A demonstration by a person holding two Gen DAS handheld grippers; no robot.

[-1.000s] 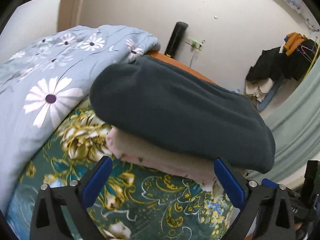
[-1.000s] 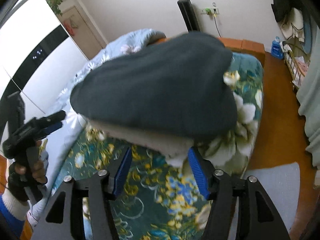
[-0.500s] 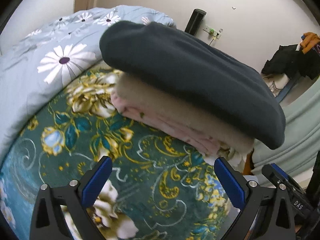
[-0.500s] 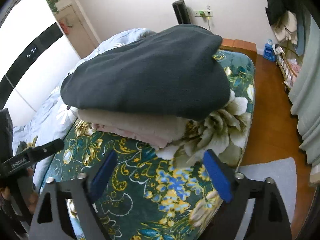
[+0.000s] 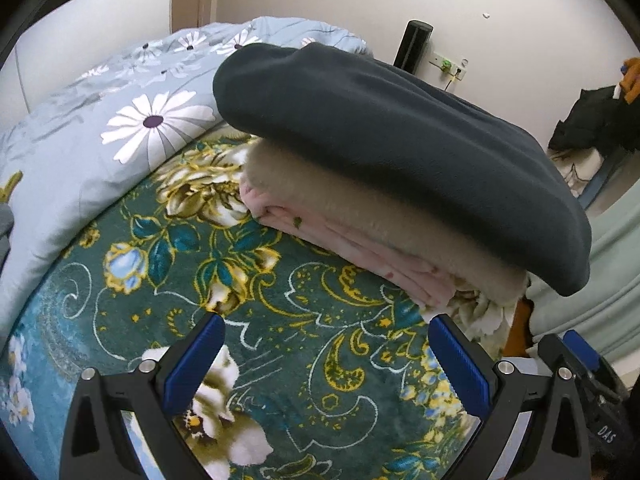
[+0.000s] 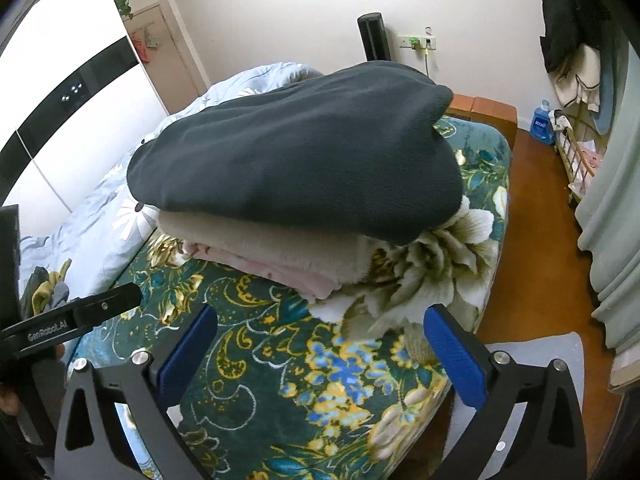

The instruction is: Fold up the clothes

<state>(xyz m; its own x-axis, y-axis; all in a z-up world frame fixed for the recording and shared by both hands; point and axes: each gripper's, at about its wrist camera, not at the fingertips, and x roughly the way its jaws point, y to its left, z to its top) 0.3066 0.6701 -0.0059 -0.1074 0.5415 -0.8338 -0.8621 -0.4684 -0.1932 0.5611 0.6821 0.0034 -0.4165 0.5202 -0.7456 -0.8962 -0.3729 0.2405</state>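
A folded dark grey fleece garment [image 5: 400, 152] [image 6: 304, 160] lies on top of a stack, over a cream fluffy garment [image 5: 360, 216] [image 6: 280, 248] and a pink folded cloth [image 5: 352, 252] [image 6: 280, 272]. The stack rests on a green floral blanket [image 5: 280, 340] [image 6: 288, 360] on the bed. My left gripper [image 5: 326, 350] hangs open in front of the stack, nothing between its fingers. My right gripper [image 6: 320, 344] is opening wide, also short of the stack, with only blanket showing between its blue pads. The left gripper's body [image 6: 72, 320] shows at the left of the right wrist view.
A pale blue daisy duvet [image 5: 100, 132] [image 6: 100, 216] lies bunched left of the stack. A small heap of clothes [image 6: 44, 292] sits on it. Right of the bed are bare wooden floor [image 6: 536, 240], a grey mat [image 6: 532, 360], green curtains [image 6: 616, 200] and hanging clothes [image 6: 568, 40].
The right gripper let go of the stack's corner, opened wide and drew back a little. The left gripper backed away from the stack, so more blanket shows in front of it.
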